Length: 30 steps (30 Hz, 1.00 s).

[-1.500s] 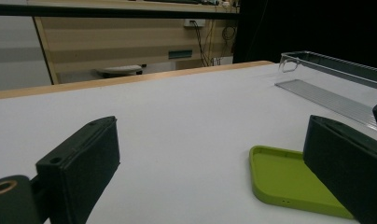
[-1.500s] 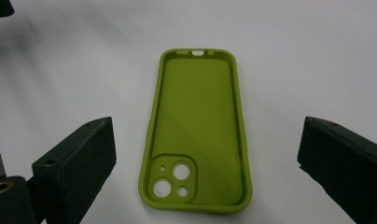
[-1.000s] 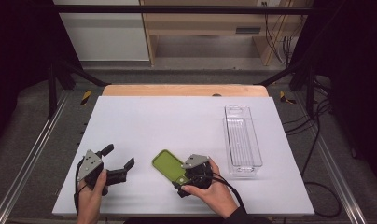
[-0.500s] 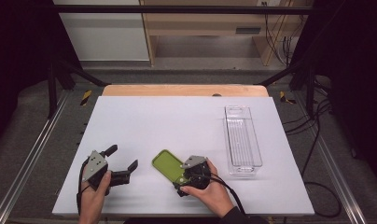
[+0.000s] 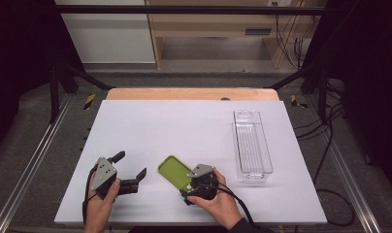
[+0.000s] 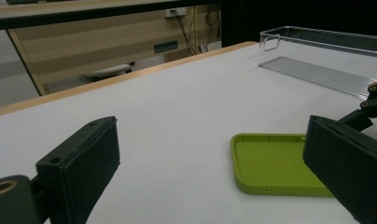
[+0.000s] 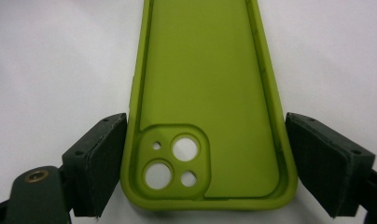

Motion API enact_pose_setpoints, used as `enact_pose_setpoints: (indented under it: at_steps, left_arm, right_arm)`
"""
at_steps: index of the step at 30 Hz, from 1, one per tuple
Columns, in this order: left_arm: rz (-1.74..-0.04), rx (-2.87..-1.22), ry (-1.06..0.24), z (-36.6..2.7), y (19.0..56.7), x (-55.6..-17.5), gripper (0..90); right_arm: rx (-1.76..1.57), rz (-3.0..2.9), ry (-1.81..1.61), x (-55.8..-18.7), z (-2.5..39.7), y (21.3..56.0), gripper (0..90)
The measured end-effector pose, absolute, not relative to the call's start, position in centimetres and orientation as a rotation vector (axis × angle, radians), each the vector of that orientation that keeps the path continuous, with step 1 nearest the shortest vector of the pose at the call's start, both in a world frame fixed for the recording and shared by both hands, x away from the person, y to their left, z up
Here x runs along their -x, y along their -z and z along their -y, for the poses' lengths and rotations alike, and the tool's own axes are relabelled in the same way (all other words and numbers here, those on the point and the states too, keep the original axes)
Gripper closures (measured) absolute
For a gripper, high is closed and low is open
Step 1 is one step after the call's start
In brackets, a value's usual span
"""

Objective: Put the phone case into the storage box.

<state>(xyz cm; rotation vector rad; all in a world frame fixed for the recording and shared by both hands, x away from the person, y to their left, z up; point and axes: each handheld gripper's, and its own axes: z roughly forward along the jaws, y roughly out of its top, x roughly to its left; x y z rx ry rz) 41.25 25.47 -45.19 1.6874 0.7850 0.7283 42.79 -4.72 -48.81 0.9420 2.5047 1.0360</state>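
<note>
Green silicone, a phone case (image 5: 175, 171) lies inner side up on the white table (image 5: 184, 126), near the front edge and about midway along it. The right gripper (image 5: 196, 180) straddles the case's camera-cutout end, its jaws just outside the two long sides and not clearly pressing, so spread rather than clamped. The left gripper (image 5: 130, 171) sits nearer the front left corner, jaws wide apart and holding nothing. A clear plastic tray (image 5: 252, 141) stands by the right edge.

White table (image 5: 184, 126): green case (image 5: 174, 171), clear tray (image 5: 252, 145)
</note>
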Motion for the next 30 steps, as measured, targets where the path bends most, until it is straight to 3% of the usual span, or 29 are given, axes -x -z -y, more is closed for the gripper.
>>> enact_pose_setpoints:
  at_steps: [12, 30]
  left_arm:
    - [-0.713, -1.727, -0.726, -24.5, 45.1, -41.1, 3.4]
    - [-0.573, -1.787, -0.882, -22.5, 44.7, -40.1, 1.8]
  right_arm:
    - [-0.899, -2.538, -0.991, -43.8, 4.8, 47.5, 17.3]
    - [-0.895, -2.594, -0.954, -46.2, 6.8, 42.8, 17.3]
